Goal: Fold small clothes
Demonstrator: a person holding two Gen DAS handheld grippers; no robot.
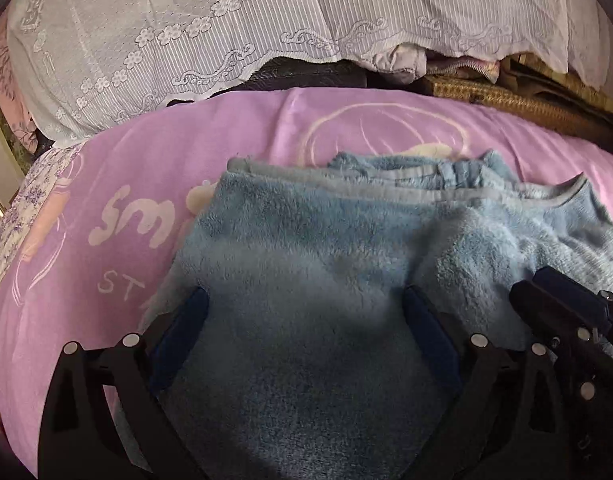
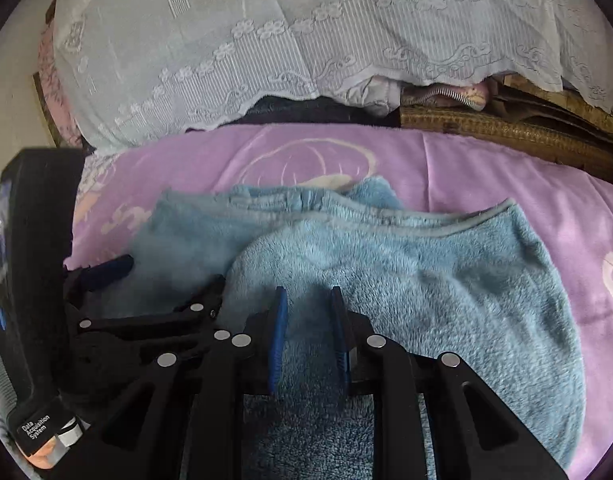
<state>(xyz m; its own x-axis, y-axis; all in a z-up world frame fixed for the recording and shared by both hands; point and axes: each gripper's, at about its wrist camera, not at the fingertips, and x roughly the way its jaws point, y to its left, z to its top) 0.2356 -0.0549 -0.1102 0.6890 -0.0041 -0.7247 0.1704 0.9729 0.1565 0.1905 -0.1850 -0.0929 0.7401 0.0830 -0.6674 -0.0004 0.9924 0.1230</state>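
A light-blue fleece garment [image 1: 306,240] lies partly folded on the lilac bedspread [image 1: 126,152], its trimmed edge towards the far side. My left gripper [image 1: 306,308] stands wide open low over the garment's near left part, with fleece between its blue pads [image 1: 186,320] but not pinched. Just to its right, my right gripper [image 2: 308,316] has its jaws nearly together, with a ridge of the garment [image 2: 446,280] pinched between its pads [image 2: 278,328]. The right gripper [image 1: 566,304] shows at the right edge of the left wrist view. The left gripper [image 2: 158,280] is at the left of the right wrist view.
The bedspread [image 2: 486,172] has white lettering and a round drawing. Behind it a white lace cloth [image 1: 226,40] covers a pile of bedding. A woven mat [image 1: 506,100] lies at the back right. A wall and a piece of furniture show at the far left.
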